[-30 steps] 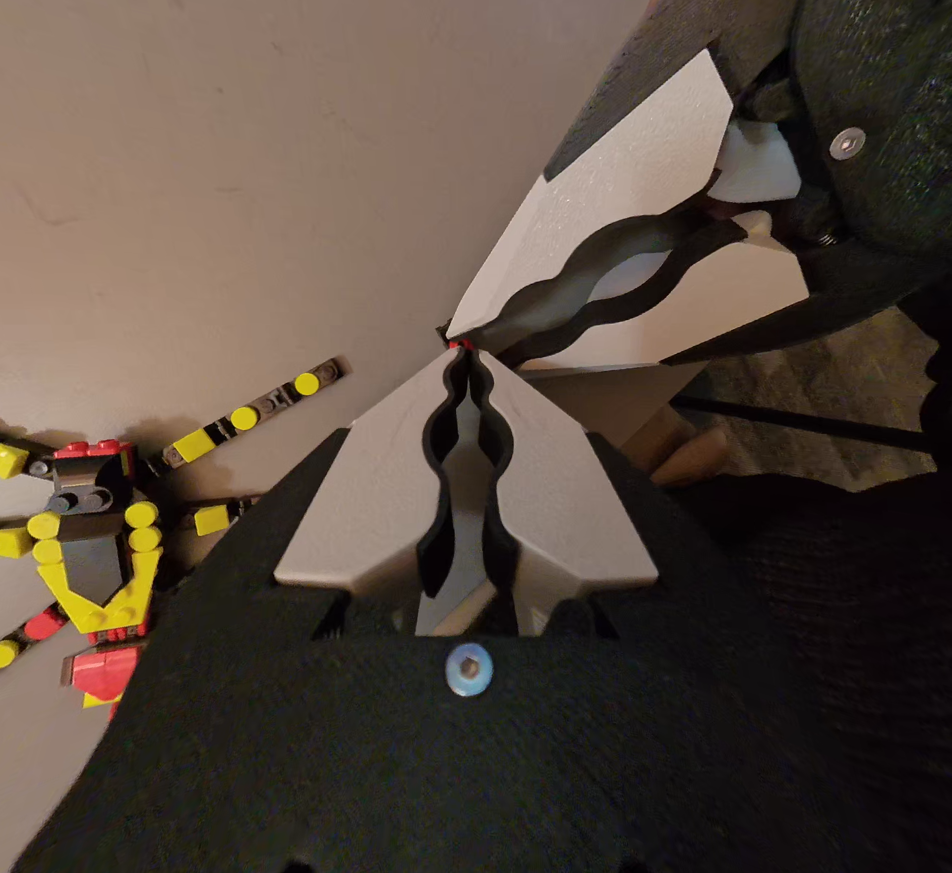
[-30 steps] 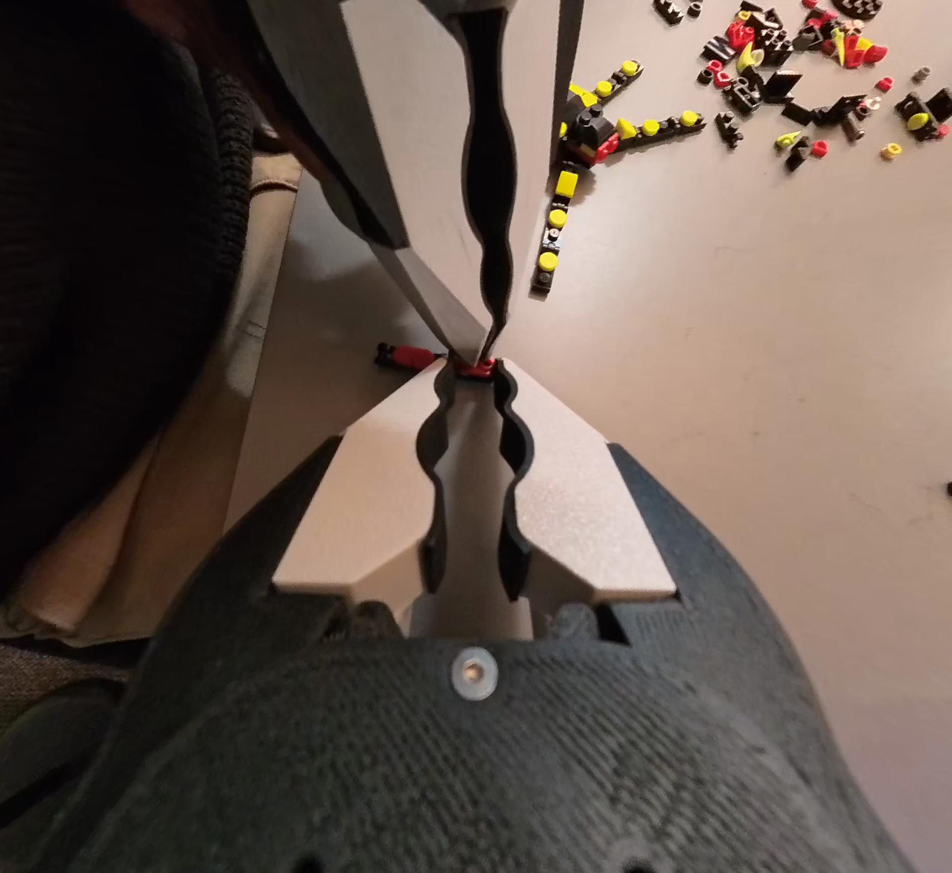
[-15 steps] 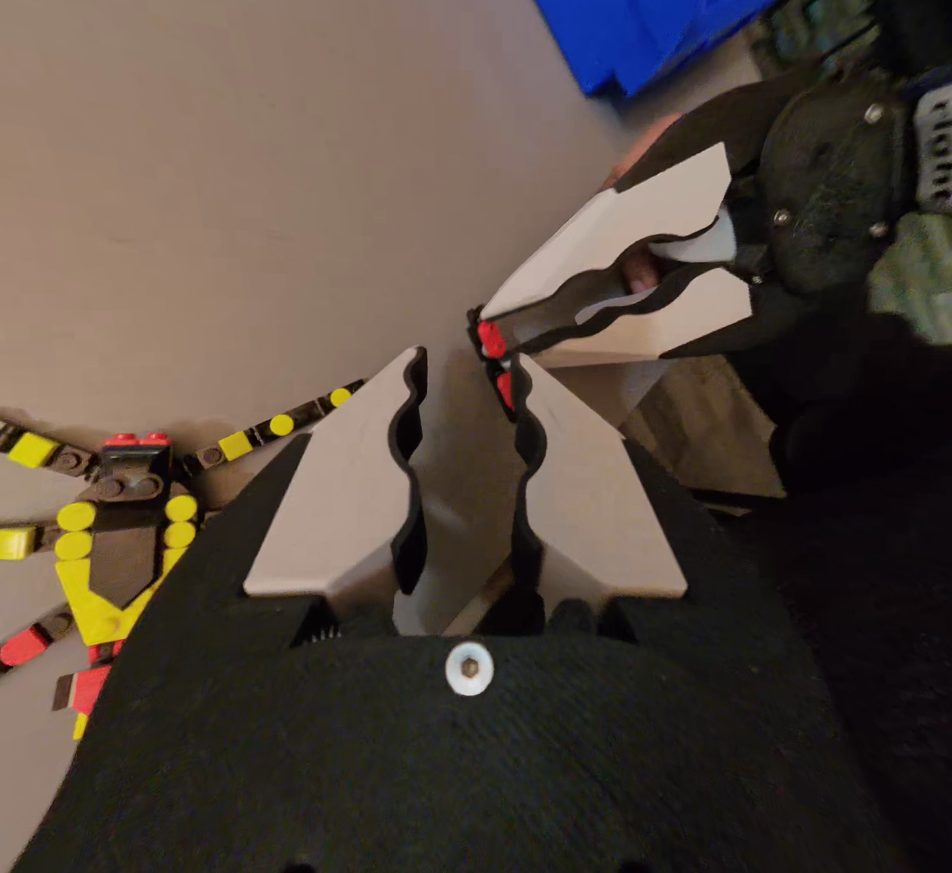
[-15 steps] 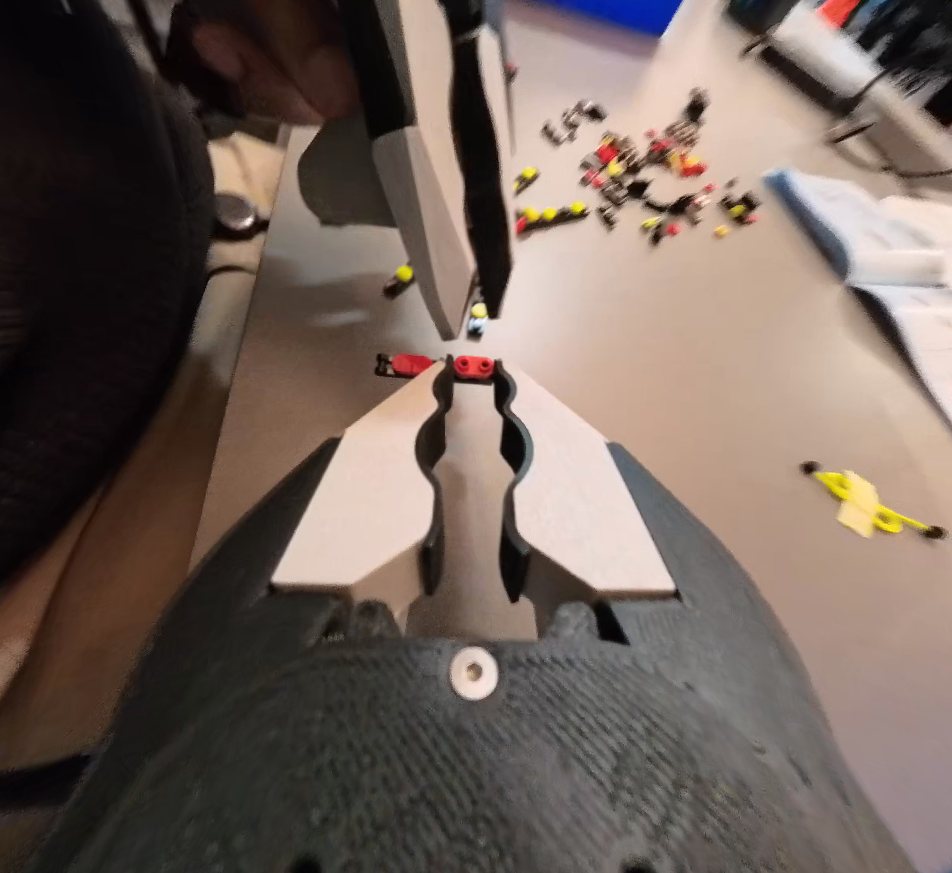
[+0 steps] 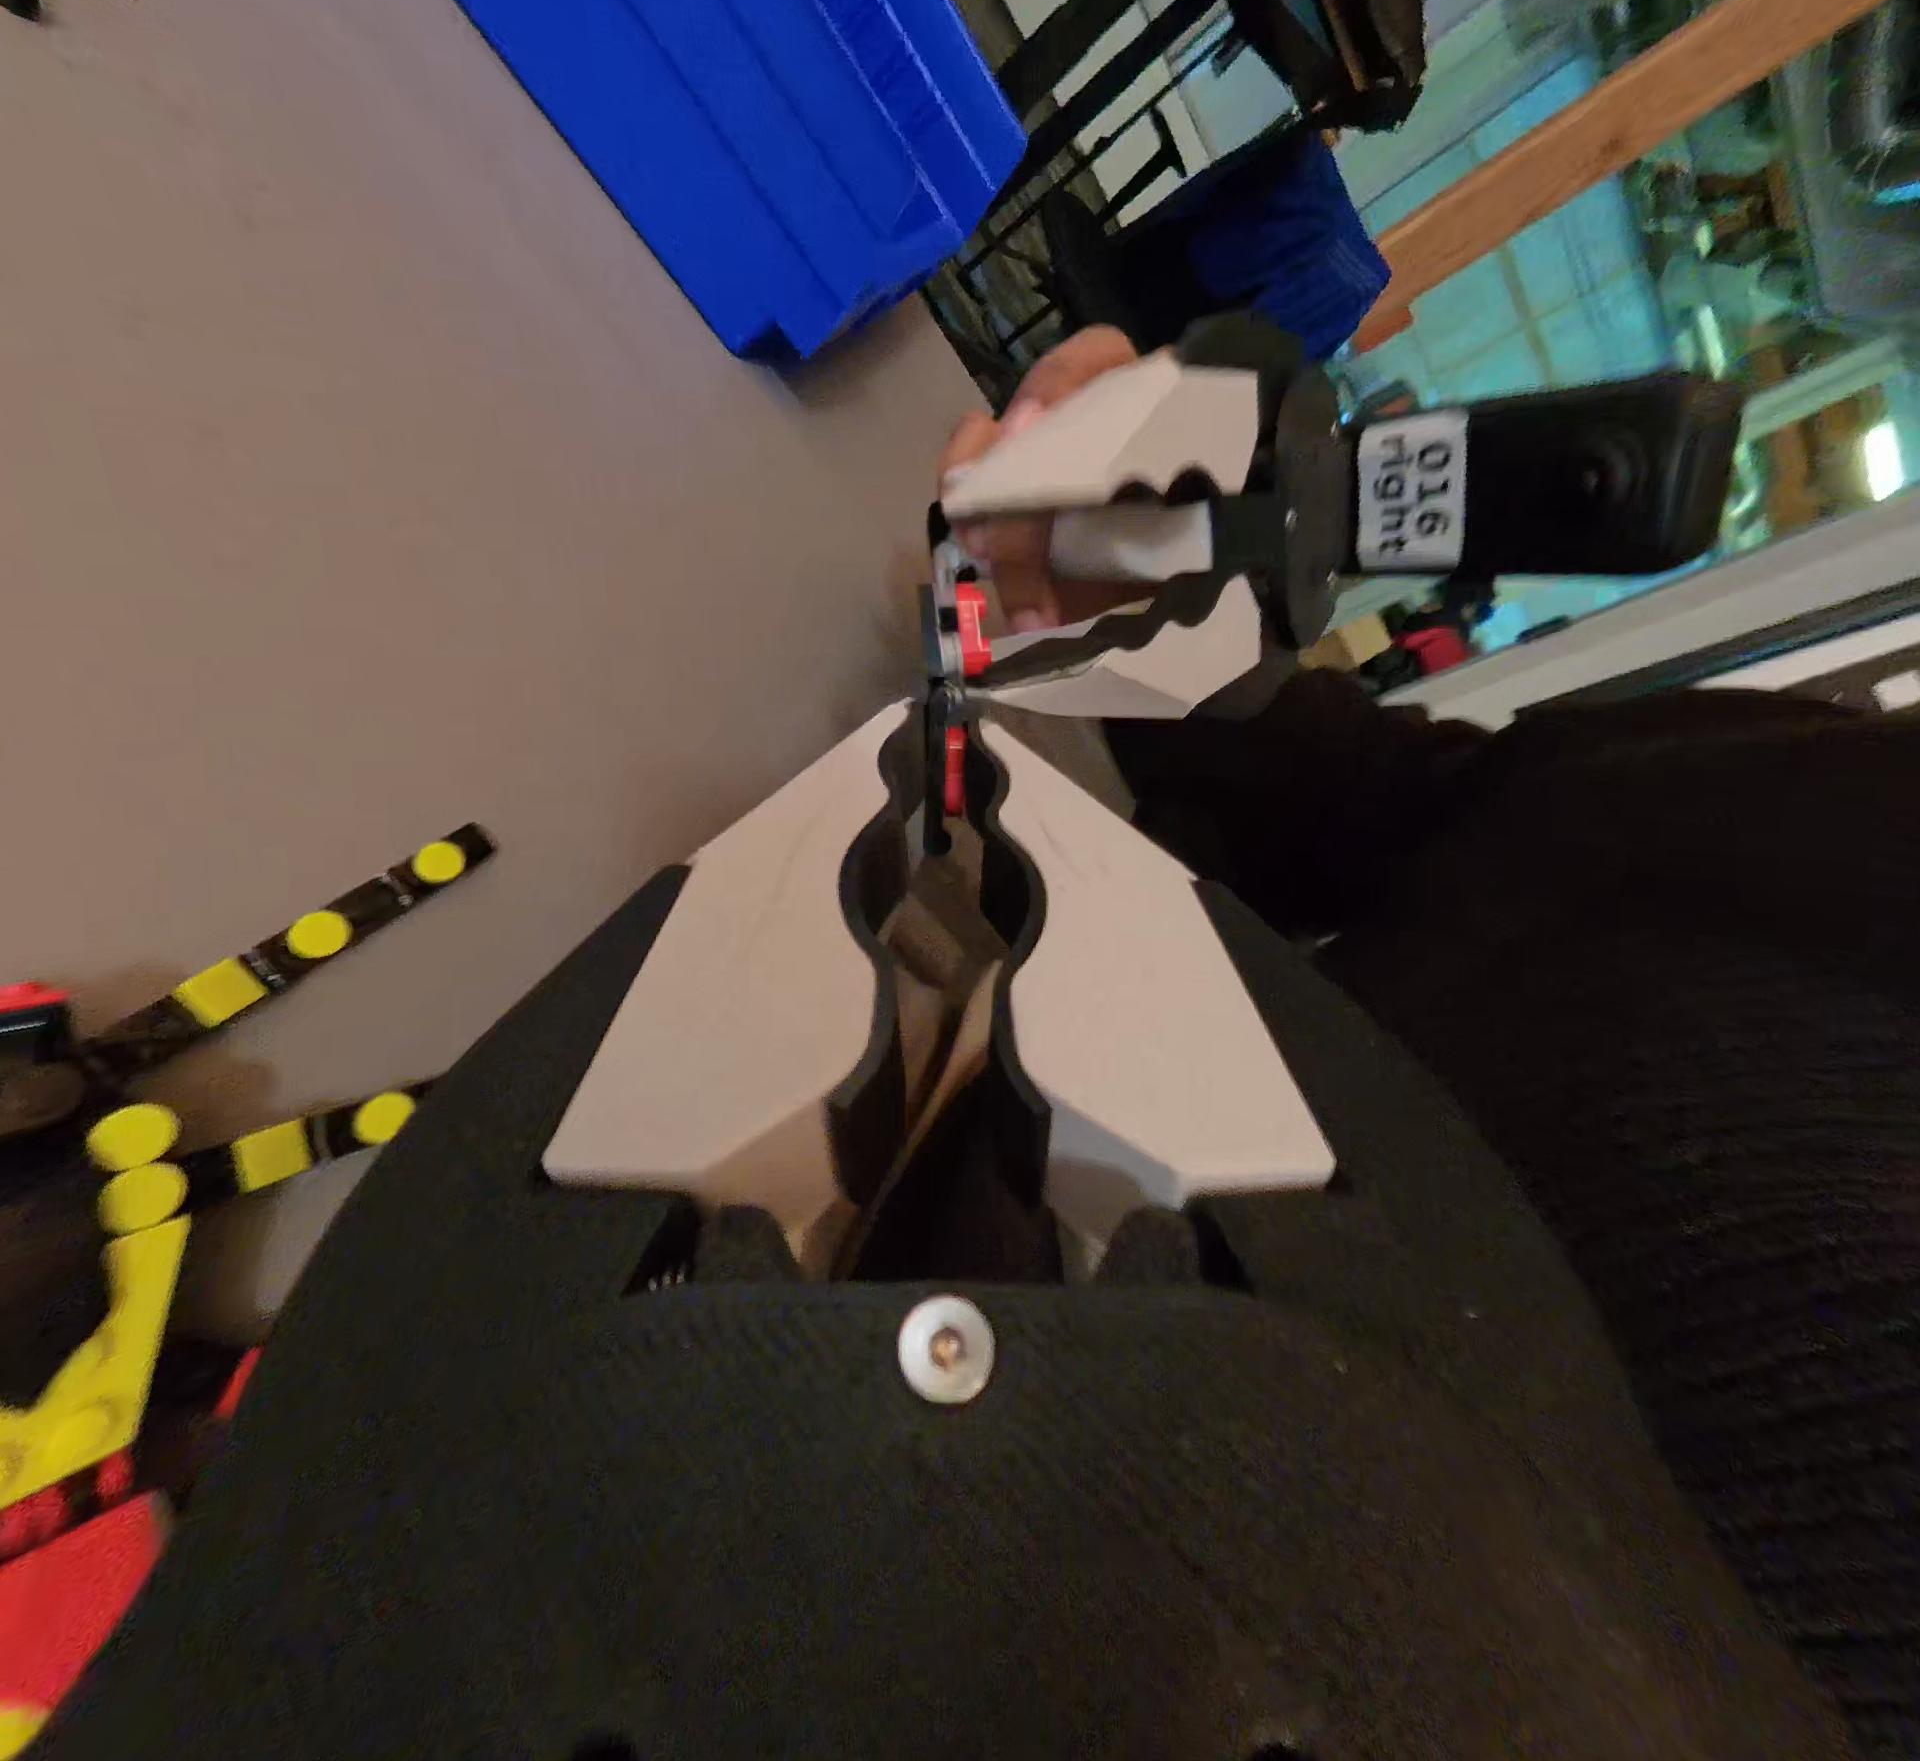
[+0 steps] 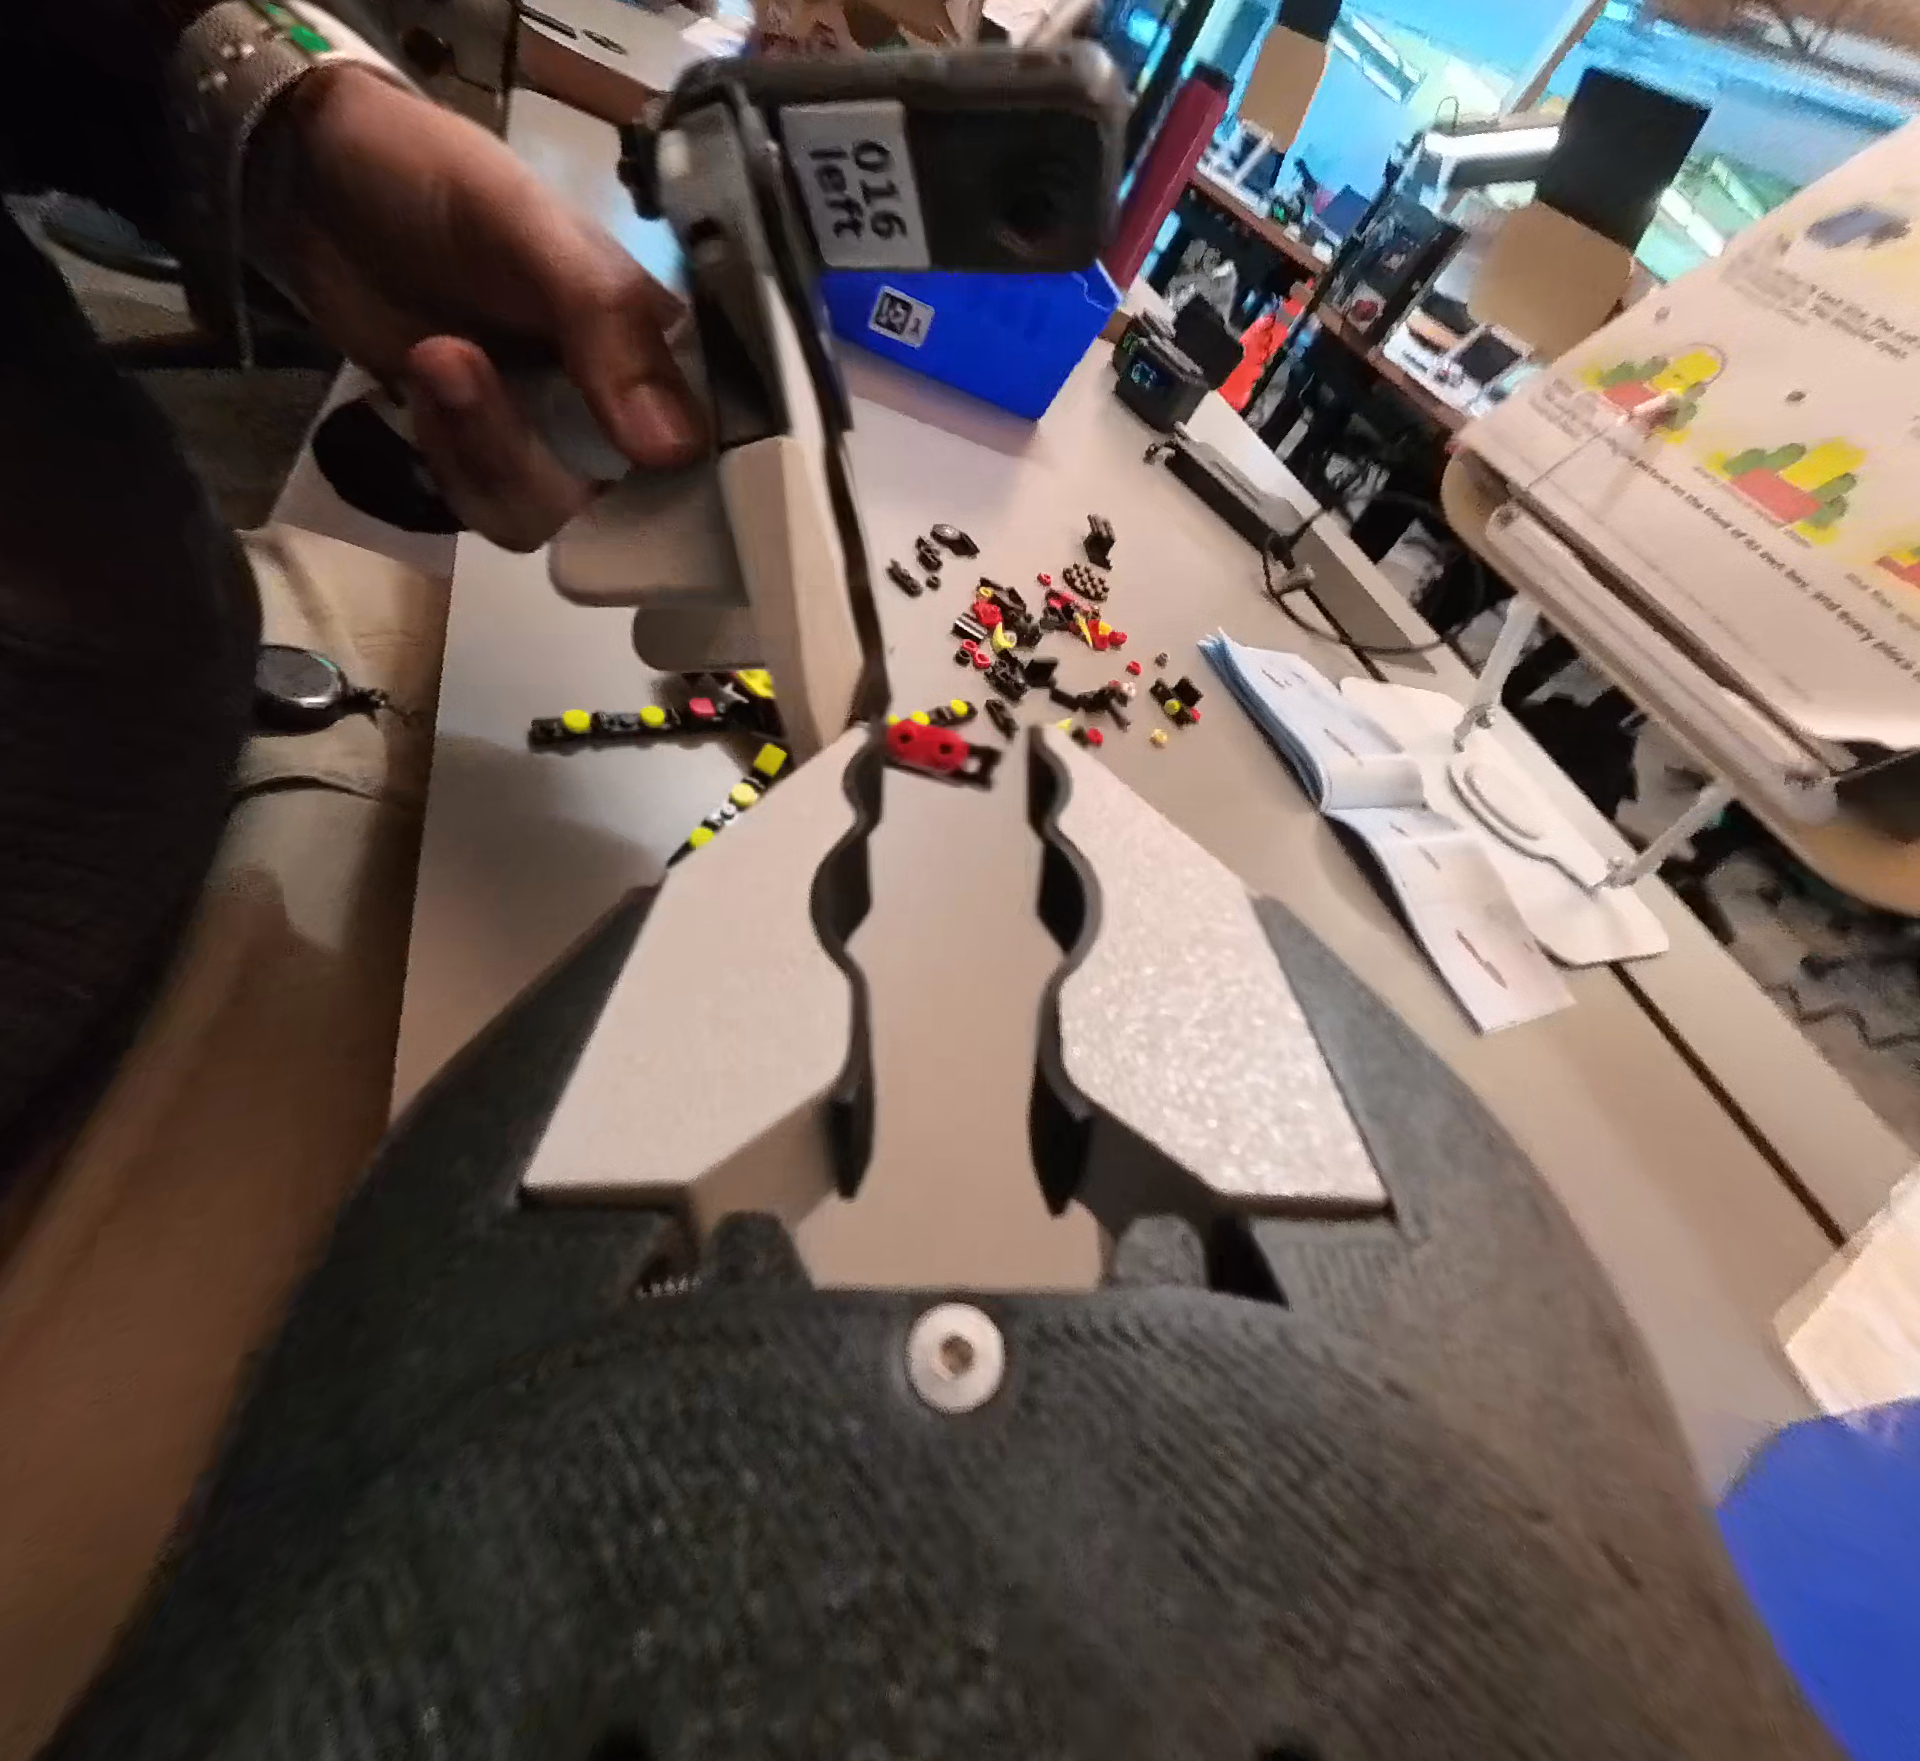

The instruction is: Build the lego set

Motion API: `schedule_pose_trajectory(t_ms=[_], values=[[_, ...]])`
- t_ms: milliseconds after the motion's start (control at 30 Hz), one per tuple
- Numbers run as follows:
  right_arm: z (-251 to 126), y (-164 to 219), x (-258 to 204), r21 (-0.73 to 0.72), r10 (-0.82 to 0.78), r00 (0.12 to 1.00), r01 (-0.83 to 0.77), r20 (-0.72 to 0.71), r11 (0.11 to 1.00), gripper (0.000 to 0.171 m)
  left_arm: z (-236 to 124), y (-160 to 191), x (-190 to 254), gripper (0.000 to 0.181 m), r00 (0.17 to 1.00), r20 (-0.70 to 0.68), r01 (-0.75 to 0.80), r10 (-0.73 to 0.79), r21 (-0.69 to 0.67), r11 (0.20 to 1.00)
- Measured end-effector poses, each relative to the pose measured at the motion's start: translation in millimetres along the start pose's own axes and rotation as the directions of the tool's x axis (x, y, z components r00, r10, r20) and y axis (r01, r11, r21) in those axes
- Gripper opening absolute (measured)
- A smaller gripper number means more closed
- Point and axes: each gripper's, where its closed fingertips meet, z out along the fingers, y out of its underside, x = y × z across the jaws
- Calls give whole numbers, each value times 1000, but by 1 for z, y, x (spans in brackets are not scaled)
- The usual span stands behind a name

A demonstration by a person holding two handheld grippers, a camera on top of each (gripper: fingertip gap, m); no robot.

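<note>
My left gripper (image 5: 943, 709) is shut on a small red and black Lego piece (image 5: 948, 766), held above the grey table (image 5: 312, 464). The piece sticks out past the fingertips to a red block (image 5: 968, 633). My right gripper (image 6: 951, 755) is open, and the same red piece (image 6: 928, 743) lies between its fingertips, close to the left finger. In the right wrist view the left gripper (image 6: 871, 714) comes down from above, jaws together, held by a hand. The yellow and black model (image 5: 114, 1192) with its legs lies at the lower left.
A blue bin (image 5: 727, 80) stands at the table's far edge. A pile of loose red, black and yellow pieces (image 6: 1049, 641) lies mid-table. An open instruction booklet (image 6: 1382, 776) and a stand holding a printed sheet (image 6: 1714, 485) are to the right. Only a small space, under 4 cm, lies between the two pairs of fingers.
My left gripper, open half a second ago, has shut on the red and black piece. My right gripper has opened wider around it. Both grippers have lifted and tilted up from the table.
</note>
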Motion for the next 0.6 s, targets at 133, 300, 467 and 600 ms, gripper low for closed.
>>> schedule_pose_trajectory(t_ms=[133,300,467,600], values=[[2,-5,-1,-40,166,985,-164,40,986,44,-14,10,-15,5,976,95,-188,193,-58,980],[9,-7,-20,-116,353,932,-343,77,932,58,-32,25,-17,5,909,55,-405,412,-106,908],[25,-15,-62,-127,552,813,-537,187,834,49,-50,42,-12,5,831,-42,-554,554,-149,819],[22,-8,-71,-174,519,829,-491,206,853,39,-55,55,-16,5,733,-63,-674,677,-200,711]])
